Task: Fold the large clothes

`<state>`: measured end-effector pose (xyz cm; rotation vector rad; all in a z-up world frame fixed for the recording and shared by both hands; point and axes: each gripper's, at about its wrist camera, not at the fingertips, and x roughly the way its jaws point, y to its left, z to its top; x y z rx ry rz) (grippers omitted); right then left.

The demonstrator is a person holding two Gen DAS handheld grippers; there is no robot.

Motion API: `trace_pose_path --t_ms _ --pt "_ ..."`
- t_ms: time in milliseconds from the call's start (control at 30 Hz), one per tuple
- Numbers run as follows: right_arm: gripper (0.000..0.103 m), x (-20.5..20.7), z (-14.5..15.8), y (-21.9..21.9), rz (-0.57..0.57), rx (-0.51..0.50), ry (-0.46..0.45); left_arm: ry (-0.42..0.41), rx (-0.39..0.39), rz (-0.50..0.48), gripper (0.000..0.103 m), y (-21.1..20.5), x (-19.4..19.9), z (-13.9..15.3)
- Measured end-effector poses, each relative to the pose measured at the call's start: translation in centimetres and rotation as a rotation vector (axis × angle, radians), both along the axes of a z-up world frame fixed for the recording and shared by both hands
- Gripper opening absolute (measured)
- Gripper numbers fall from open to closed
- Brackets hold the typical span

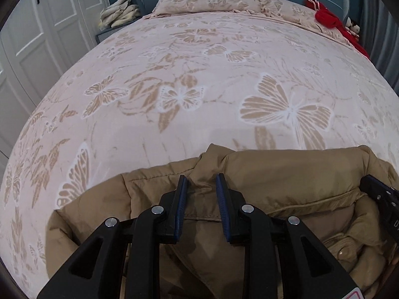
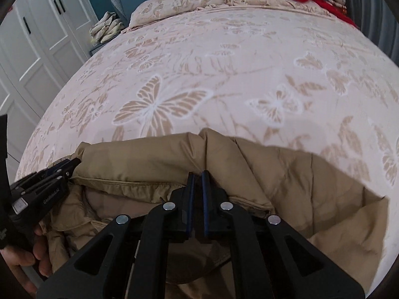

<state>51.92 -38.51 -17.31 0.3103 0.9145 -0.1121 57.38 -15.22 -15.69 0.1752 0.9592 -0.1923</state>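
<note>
A tan padded jacket [image 1: 274,174] lies bunched at the near edge of the bed, also seen in the right wrist view [image 2: 149,159]. My left gripper [image 1: 202,178] is shut on a thick fold near the collar, with fabric bulging up between its blue pads. It also shows at the left of the right wrist view [image 2: 72,163], held by a hand [image 2: 25,256]. My right gripper [image 2: 197,173] is shut, its pads nearly touching, pinching a ridge of the jacket's upper edge. Its tip shows at the right edge of the left wrist view [image 1: 374,189]. A snap button [image 1: 343,252] sits on the jacket's front placket.
The bed carries a pink blanket with butterfly print [image 1: 199,74] and matching pillows [image 1: 204,0] at the far end. A red garment [image 1: 329,17] and small dolls [image 1: 352,26] lie at the far right. Folded cloths [image 1: 119,12] rest on a nightstand by white wardrobe doors [image 1: 37,37].
</note>
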Motion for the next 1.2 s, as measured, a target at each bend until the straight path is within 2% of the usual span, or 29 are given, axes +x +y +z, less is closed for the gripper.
trace_pose_path --t_ms 100,333,533,1200 --pt "0.002 -0.2 -0.7 0.1 -0.005 0.004 -0.010 -0.030 0.008 0.006 0.025 -0.2 -0.3 -0.8" --pt "0.001 -0.1 -1.7 1.4 -0.002 -0.078 -0.038 -0.114 0.074 0.016 0.024 -1.2 -1.0 -1.8" --pt "0.001 -0.1 -2.1 1.8 -0.003 -0.121 -0.061 -0.158 0.093 0.022 0.024 -1.4 -1.3 -2.1" --pt "0.001 -0.1 -2.6 2.7 -0.010 -0.190 -0.091 -0.215 0.098 0.038 0.023 -1.7 -2.0 -2.6"
